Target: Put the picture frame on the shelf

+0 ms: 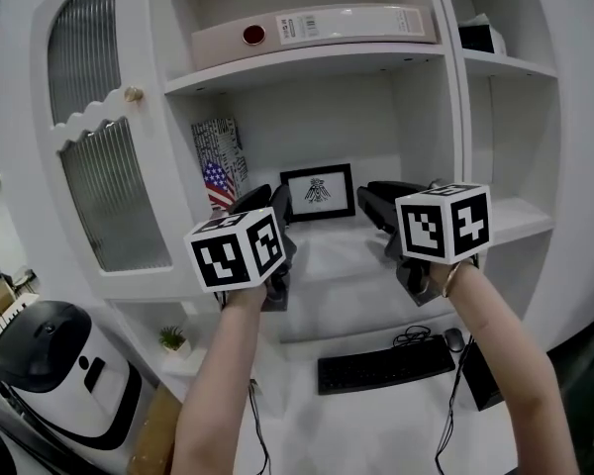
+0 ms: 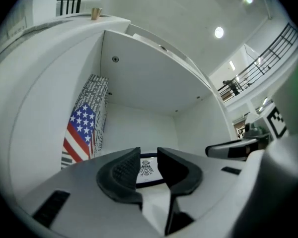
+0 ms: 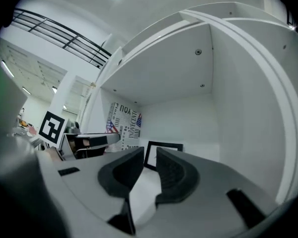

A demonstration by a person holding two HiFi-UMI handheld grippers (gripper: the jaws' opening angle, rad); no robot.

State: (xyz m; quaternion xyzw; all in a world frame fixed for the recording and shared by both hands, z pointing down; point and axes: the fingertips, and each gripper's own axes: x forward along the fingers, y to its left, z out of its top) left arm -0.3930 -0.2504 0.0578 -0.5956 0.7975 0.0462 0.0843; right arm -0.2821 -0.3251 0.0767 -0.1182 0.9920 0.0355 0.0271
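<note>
The black picture frame (image 1: 318,192) stands upright against the back wall of the white shelf compartment (image 1: 327,255), showing a small dark emblem. My left gripper (image 1: 267,203) and right gripper (image 1: 376,201) hover in front of the compartment, on either side of the frame and apart from it. In the left gripper view the jaws (image 2: 149,155) stand apart with nothing between them, and the frame (image 2: 147,169) shows through the gap. The right gripper (image 3: 150,155) is also open and holds nothing, with the frame (image 3: 164,152) beyond it.
A flag-printed box (image 1: 218,166) stands at the compartment's left. A binder (image 1: 312,30) lies on the shelf above. Below are a keyboard (image 1: 386,364), a mouse (image 1: 455,339), a small plant (image 1: 171,339) and a white machine (image 1: 59,374). A ribbed-glass door (image 1: 99,156) is at the left.
</note>
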